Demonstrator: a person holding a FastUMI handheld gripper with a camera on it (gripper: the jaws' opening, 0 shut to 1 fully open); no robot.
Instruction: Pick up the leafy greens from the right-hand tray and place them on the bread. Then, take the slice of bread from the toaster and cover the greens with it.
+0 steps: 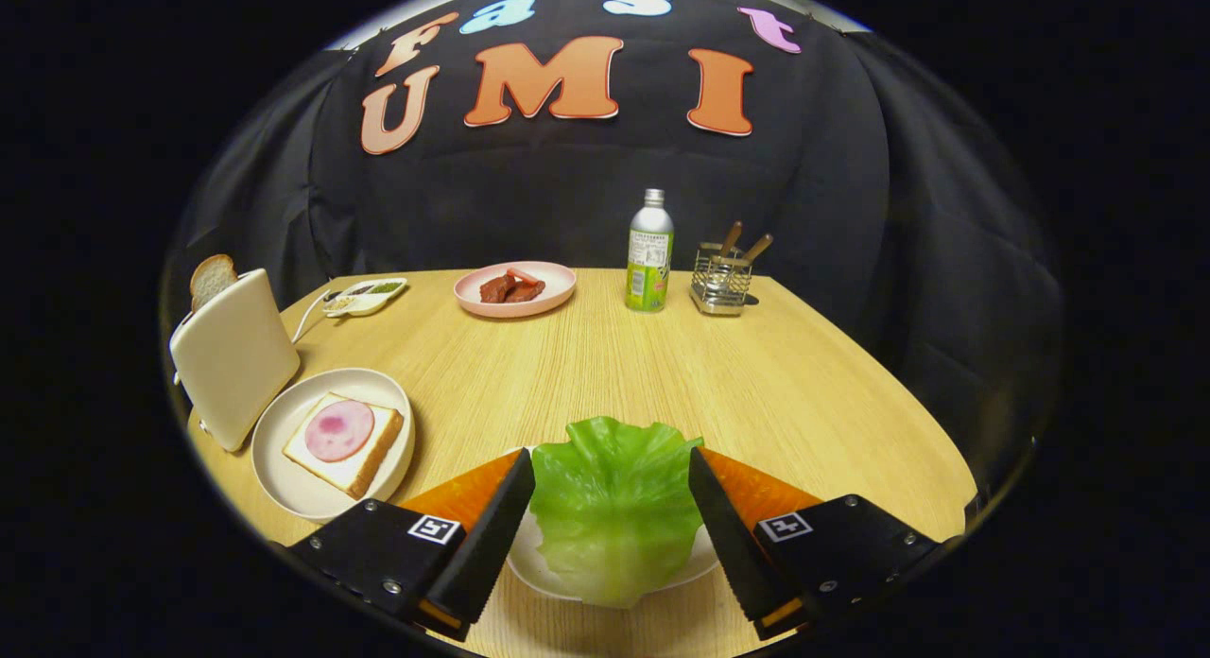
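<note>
Black two-finger gripper [612,483]: fingers spread wide, flanking a green plastic lettuce leaf [613,507] on a white plate [529,554]; contact unclear. Ham-topped bread slice [342,442] on cream plate [301,483], beside cream toaster [233,355] holding bread slice [211,278].

The white tray [704,559] under the leafy greens [613,511] is mostly covered by the leaf and by the 2 fingers [492,535] of the gripper [612,535], so only slivers of its rim are seen. Whether the fingers press on the leaf or merely stand beside it cannot be told. The slice of bread [211,278] in the toaster [234,355] is hidden except for its top. The contents of the small dish [364,297] at the counter's [756,384] far edge are too small to be identified. Only the handles of the utensils in the wire holder [721,282] are shown. The bottle's [649,251] label is too small to be made out.
</note>
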